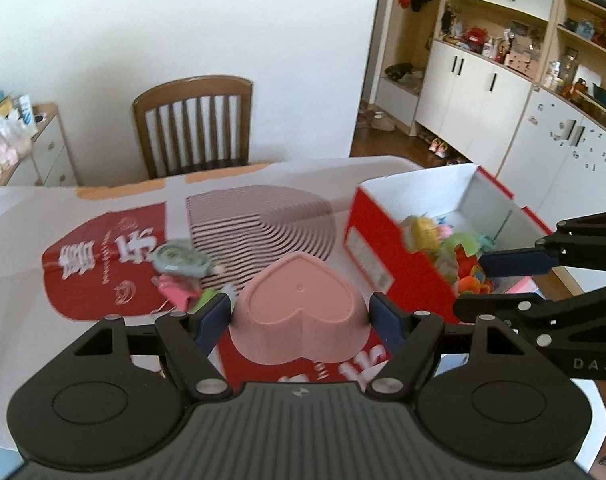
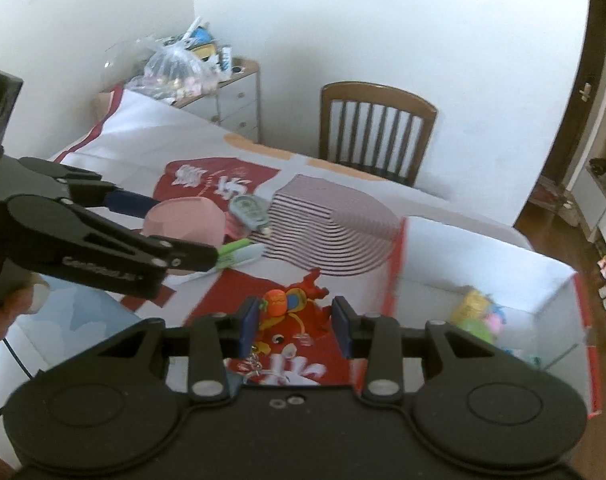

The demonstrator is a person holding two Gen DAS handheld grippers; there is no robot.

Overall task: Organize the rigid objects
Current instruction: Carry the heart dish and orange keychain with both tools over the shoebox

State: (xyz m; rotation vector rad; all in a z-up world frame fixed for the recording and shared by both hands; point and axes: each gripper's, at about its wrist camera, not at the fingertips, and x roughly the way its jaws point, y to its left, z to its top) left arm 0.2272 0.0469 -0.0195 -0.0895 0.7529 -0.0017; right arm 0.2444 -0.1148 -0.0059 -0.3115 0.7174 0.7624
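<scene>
A pink heart-shaped bowl point(image 1: 299, 304) hangs upside down above the table, and my left gripper point(image 1: 299, 314) is shut on its two sides. The right wrist view shows that bowl point(image 2: 183, 220) lifted off the cloth in the left gripper point(image 2: 171, 232). My right gripper point(image 2: 297, 320) is shut on a red and orange plush toy point(image 2: 291, 308), whose key ring dangles below. In the left wrist view the right gripper point(image 1: 499, 284) hovers by the red box point(image 1: 383, 240), which has a white inside and holds several soft toys.
On the red and white tablecloth point(image 1: 103, 208) lie a grey-green oval case point(image 1: 181, 260), a pink item point(image 1: 175, 290) and a green and white piece point(image 2: 239, 254). A wooden chair point(image 1: 193, 124) stands behind the table. A hand point(image 2: 7, 312) holds the left gripper.
</scene>
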